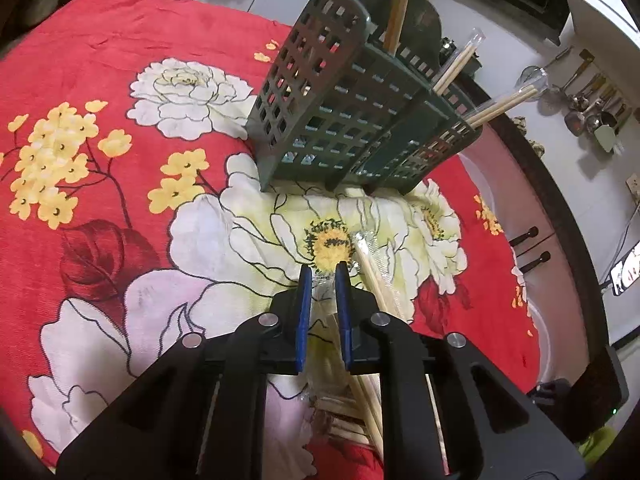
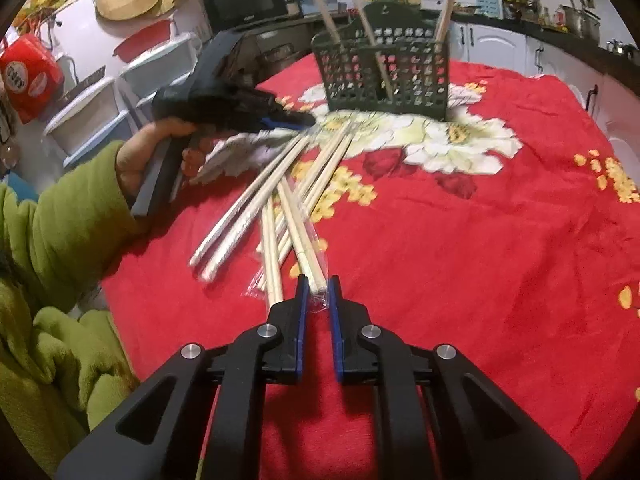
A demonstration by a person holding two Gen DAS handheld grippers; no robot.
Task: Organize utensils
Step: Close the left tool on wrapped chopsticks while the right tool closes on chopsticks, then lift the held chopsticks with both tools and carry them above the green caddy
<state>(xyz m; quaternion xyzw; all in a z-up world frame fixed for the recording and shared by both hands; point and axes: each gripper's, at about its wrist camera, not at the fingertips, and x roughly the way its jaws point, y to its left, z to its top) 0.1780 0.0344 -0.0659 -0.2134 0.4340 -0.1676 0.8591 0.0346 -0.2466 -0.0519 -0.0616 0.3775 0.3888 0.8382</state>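
Two wrapped chopsticks [image 2: 307, 258] lie pinched in the right hand-held gripper [image 2: 318, 286].

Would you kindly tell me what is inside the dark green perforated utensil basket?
The green basket holds several upright wooden sticks, and wrapped chopstick pairs lean out of one end compartment. Their lower ends are mostly hidden behind the lattice walls, so anything lying at the bottom cannot be seen.

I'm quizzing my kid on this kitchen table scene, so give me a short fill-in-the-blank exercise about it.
1. The caddy standing on the cloth is dark ____.
2. The right gripper has its fingers closed on a wrapped pair of ____.
3. The flowered cloth is mostly ____.
4. The sleeve by the left gripper is ____.

Missing words: green; chopsticks; red; green
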